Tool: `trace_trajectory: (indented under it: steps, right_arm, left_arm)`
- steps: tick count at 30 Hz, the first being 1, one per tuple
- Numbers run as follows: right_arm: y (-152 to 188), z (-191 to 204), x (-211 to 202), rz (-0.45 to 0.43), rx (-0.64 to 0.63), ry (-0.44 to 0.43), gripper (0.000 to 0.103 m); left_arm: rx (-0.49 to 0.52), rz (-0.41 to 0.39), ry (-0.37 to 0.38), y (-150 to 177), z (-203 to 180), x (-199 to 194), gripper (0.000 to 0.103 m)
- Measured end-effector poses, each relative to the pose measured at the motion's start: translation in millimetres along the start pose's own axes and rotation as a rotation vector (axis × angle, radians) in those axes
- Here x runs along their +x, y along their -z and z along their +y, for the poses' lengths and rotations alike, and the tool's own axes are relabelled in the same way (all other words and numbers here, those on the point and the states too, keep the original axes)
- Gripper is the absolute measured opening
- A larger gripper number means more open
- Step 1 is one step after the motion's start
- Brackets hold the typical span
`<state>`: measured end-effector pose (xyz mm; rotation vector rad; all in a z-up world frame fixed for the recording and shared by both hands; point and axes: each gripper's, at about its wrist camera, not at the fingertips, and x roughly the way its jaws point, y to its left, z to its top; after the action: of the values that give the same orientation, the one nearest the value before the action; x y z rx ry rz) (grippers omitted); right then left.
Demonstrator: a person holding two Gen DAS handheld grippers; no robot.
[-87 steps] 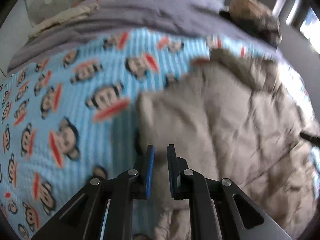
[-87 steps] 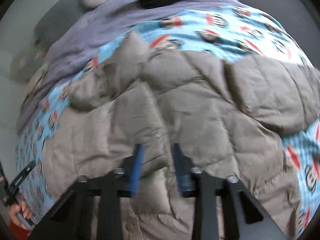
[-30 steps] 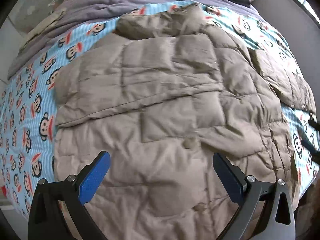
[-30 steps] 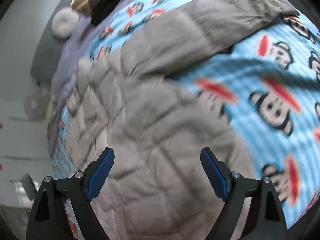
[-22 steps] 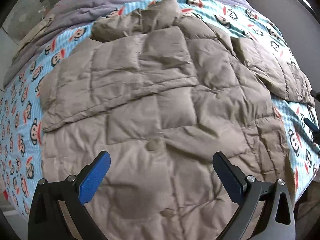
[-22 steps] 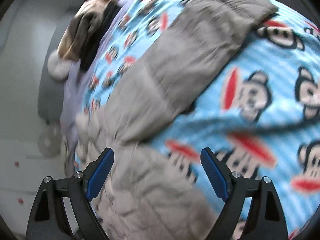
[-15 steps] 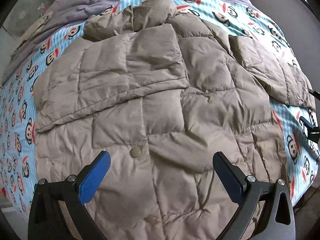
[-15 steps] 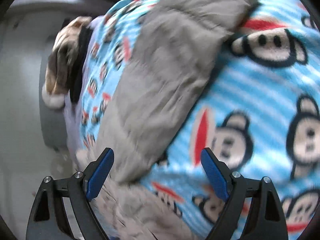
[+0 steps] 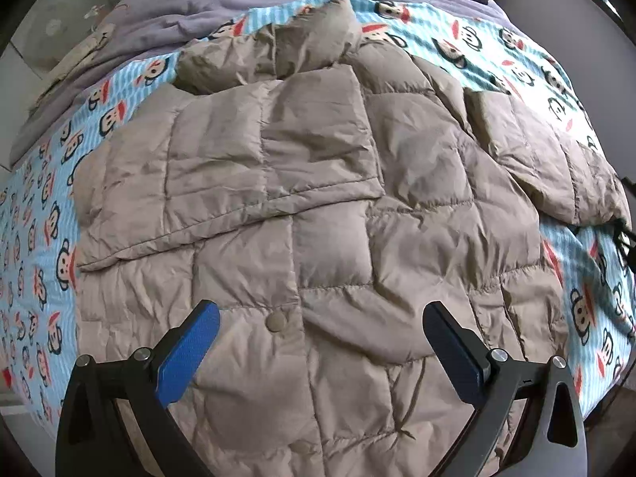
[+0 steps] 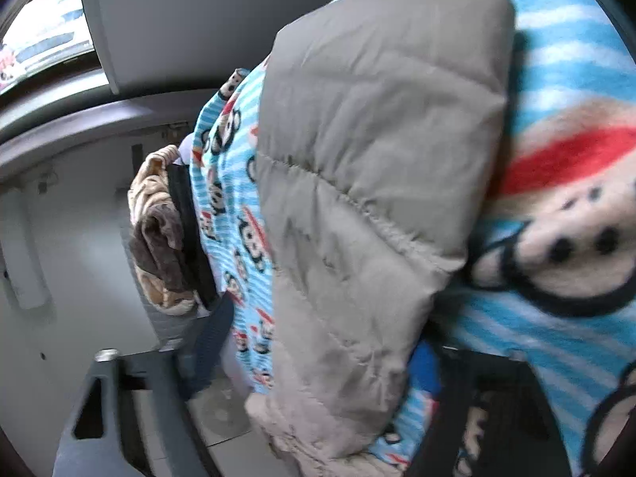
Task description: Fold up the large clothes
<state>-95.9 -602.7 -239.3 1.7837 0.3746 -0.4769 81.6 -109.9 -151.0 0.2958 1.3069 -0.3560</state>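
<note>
A beige quilted puffer jacket (image 9: 318, 198) lies spread on the bed, its left sleeve folded across the chest. My left gripper (image 9: 320, 312) hovers over the jacket's lower front near a snap button (image 9: 275, 321). It points steeply down, jaws wide open, holding nothing. The jacket's right sleeve (image 10: 369, 183) stretches out over the blanket. My right gripper (image 10: 326, 330) is rolled on its side at that sleeve's end, and its jaws are closing with the sleeve between them. The blue pad (image 10: 425, 361) sits under the sleeve's edge. The other finger (image 10: 210, 334) still stands clear of it.
A light blue monkey-print blanket (image 9: 43, 214) covers the bed, with a purple sheet (image 9: 198, 8) beyond it. A pile of brown and black clothes (image 10: 163, 234) lies at the far end. A grey wall (image 10: 179, 20) and the floor (image 10: 222, 417) border the bed's side.
The right gripper swung along the outstretched sleeve to its end, rolled onto its side, and its jaws narrowed around the sleeve. The left gripper drifted slightly over the jacket and stayed open.
</note>
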Motion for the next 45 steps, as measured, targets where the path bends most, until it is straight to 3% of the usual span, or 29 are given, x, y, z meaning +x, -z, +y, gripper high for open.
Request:
trace_trajectory:
  steps: [1, 3, 8, 11, 16, 19, 20, 24, 28, 31, 36, 38, 40, 44, 45]
  right_arm:
    - [-1.0, 3.1, 2.9, 0.013, -0.012, -0.002, 0.025]
    - [3.7, 12.0, 0.7, 0.026, -0.057, -0.012, 0.009]
    - [39.5, 73.9, 9.1, 0.082, -0.277, -0.04, 0.009]
    - [81.3, 122.8, 25.6, 0.151, -0.45, -0.059, 0.009]
    - [195.9, 208.7, 76.1, 0.286, -0.84, -0.052, 0.009]
    - [272.8, 232.6, 105.7, 0.352, -1.066, -0.021, 0.009]
    - [308.2, 236.7, 121.0, 0.387, -1.154, -0.008, 0.009]
    - [397.6, 215.2, 160.4, 0.524, -1.308, 0.039, 0.009]
    - [456.6, 163.5, 206.8, 0.63, -1.41, 0.182, 0.009]
    - [466.0, 128.0, 221.0, 0.67, -1.39, 0.262, 0.009]
    - [443.2, 101.8, 230.1, 0.682, -1.29, 0.396, 0.013]
    - [427.9, 108.2, 221.2, 0.665, -1.233, 0.382, 0.027]
    - [412.4, 112.8, 207.3, 0.629, -1.163, 0.349, 0.059]
    - [365.7, 114.6, 189.8, 0.497, -0.935, 0.312, 0.058]
    - [356.4, 116.2, 189.8, 0.469, -0.894, 0.301, 0.037]
  left_arm:
    - [-0.005, -0.002, -0.003, -0.4, 3.2, -0.9, 0.102]
    - [-0.021, -0.009, -0.008, -0.6, 10.6, -2.6, 0.102]
    - [-0.078, -0.035, -0.026, -0.8, 42.3, -6.2, 0.102]
    - [-0.108, -0.049, -0.045, -1.6, 64.1, -6.5, 0.102]
    - [-0.17, -0.071, -0.064, -4.7, 105.6, -8.0, 0.102]
    - [-0.195, -0.089, -0.088, -6.7, 130.2, -8.5, 0.102]
    - [-0.206, -0.094, -0.098, -7.6, 141.7, -7.4, 0.102]
    - [-0.251, -0.107, -0.107, -5.7, 171.5, -3.2, 0.102]
    - [-0.288, -0.108, -0.112, -4.1, 194.9, 4.8, 0.102]
    - [-0.306, -0.1, -0.099, -2.2, 202.5, 11.7, 0.102]
    - [-0.303, -0.094, -0.074, -6.9, 201.6, 22.9, 0.102]
    - [-0.309, -0.096, -0.055, -10.8, 199.6, 26.8, 0.102]
    - [-0.316, -0.098, -0.028, -15.2, 198.2, 29.5, 0.102]
    - [-0.372, -0.109, 0.114, -22.6, 204.1, 31.8, 0.102]
    - [-0.392, -0.12, 0.159, -24.3, 208.4, 30.3, 0.102]
